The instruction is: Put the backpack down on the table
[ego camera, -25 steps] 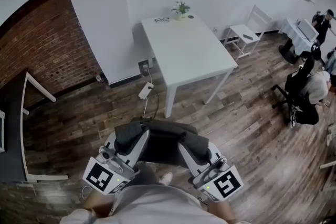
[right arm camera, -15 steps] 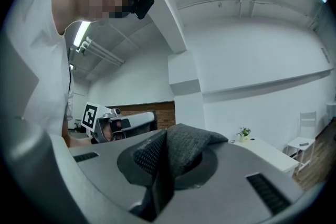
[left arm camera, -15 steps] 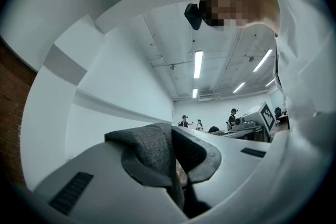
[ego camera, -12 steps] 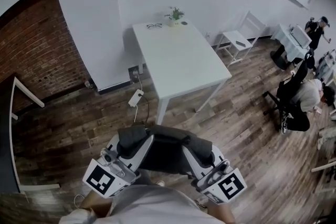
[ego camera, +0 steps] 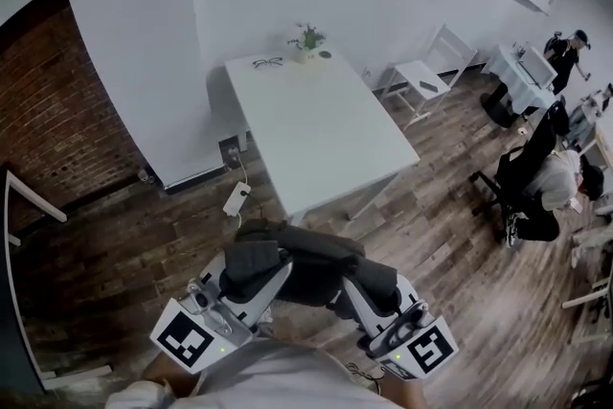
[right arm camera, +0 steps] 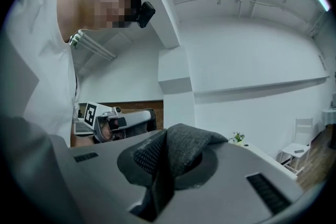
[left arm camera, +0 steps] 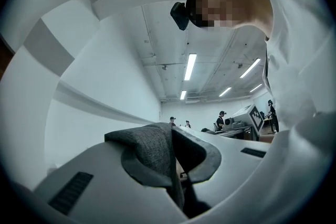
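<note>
Since a second ago we are closing on the table (ego camera: pixel 316 124); it is sitting nearer and larger in the head view, and the brick wall is sliding away to the left. We are carrying the backpack (ego camera: pixel 306 265) slung in the air between the two tongs, over the wooden floor and just short of the table's near edge, not yet above the top. Our left gripper (ego camera: pixel 257 256) is clamping nearly shut on a grey padded fold of the bag, and our right gripper (ego camera: pixel 374 278) is doing the same on the other side; neither is holding anything else. The bag is lying across us, left to right, while the table is running lengthwise away from us, leaning a little left at its far end; the left gripper is the nearer to its near corner. We are judging that the load needs lifting clear of that edge and carrying farther in. Most of the top is bare; glasses (ego camera: pixel 268 63) and a small plant (ego camera: pixel 306 38) are sitting at the far end, a chair (ego camera: pixel 421 72) is standing far right, and a power strip (ego camera: pixel 236 198) is lying on the floor left of the near leg.
</note>
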The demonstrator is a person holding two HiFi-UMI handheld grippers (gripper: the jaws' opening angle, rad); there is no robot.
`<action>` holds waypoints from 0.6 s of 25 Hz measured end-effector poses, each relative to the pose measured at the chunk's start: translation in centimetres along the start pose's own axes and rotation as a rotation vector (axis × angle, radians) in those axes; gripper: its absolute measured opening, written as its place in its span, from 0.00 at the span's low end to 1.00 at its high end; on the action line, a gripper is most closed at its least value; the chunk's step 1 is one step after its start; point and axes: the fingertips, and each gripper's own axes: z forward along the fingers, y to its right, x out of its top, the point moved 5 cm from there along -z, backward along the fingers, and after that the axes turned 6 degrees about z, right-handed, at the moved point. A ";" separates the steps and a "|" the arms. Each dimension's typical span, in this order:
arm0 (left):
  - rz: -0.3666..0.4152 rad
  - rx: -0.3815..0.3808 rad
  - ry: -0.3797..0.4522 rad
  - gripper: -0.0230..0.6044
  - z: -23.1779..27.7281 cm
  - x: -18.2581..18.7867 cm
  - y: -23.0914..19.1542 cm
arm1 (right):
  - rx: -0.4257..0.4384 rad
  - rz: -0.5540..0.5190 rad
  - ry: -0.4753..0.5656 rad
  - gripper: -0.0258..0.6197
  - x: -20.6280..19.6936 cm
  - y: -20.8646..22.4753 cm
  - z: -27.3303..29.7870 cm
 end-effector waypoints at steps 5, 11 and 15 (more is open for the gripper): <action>0.007 -0.045 0.013 0.10 1.4 -0.7 -4.7 | -0.045 -0.002 0.023 0.13 0.3 2.3 4.0; -0.017 -0.052 -0.001 0.10 4.0 -1.6 -9.0 | -0.061 0.011 0.016 0.13 0.7 5.3 7.2; -0.048 -0.035 -0.015 0.10 6.2 -1.5 -11.0 | -0.032 0.026 0.008 0.13 1.5 7.6 8.5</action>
